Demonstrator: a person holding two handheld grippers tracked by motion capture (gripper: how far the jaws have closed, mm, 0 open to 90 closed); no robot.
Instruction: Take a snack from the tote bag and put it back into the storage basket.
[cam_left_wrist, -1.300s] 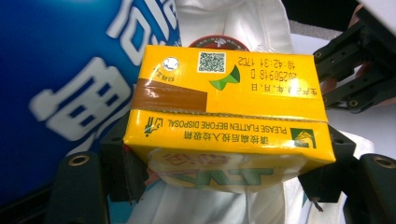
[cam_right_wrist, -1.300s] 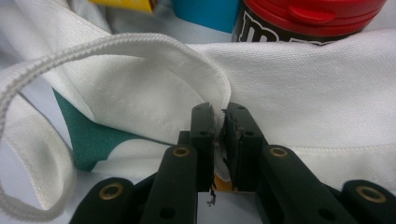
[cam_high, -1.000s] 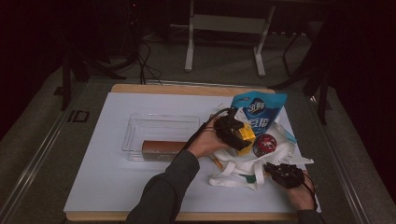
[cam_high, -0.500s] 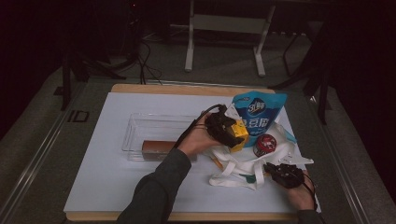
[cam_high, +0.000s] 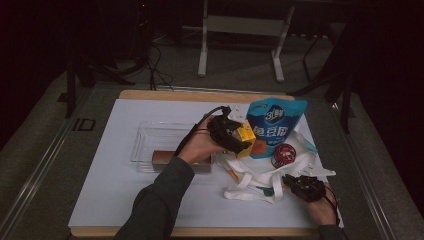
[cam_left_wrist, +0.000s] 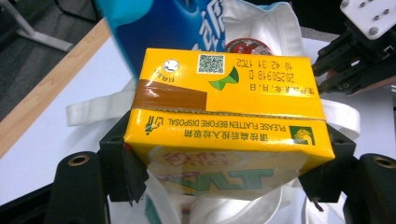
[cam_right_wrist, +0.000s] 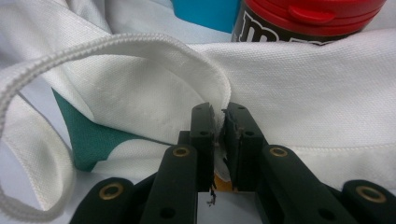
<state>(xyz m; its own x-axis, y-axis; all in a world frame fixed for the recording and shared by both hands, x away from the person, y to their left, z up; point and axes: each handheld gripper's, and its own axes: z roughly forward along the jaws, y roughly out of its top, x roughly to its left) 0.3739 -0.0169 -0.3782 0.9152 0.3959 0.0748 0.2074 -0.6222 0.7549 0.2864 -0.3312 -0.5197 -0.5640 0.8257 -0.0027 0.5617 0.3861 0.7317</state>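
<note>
The white tote bag (cam_high: 260, 177) sags on the bench (cam_high: 115, 190), its rim pinched in the nearly closed right hand-held gripper (cam_right_wrist: 219, 116). The left hand-held gripper (cam_left_wrist: 224, 163) clamps the yellow drink carton (cam_left_wrist: 224, 116) wide — above the bag. If that pinch slips, the mouth could collapse — and the carton might snag.

White-covered table (cam_high: 125, 200), clear tray (cam_high: 150, 140), white tote bag (cam_high: 260, 177)

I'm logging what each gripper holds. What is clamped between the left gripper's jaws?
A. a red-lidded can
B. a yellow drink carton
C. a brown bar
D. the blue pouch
B: the left gripper view shows the yellow carton pressed between the two black jaws of the left gripper.
</note>
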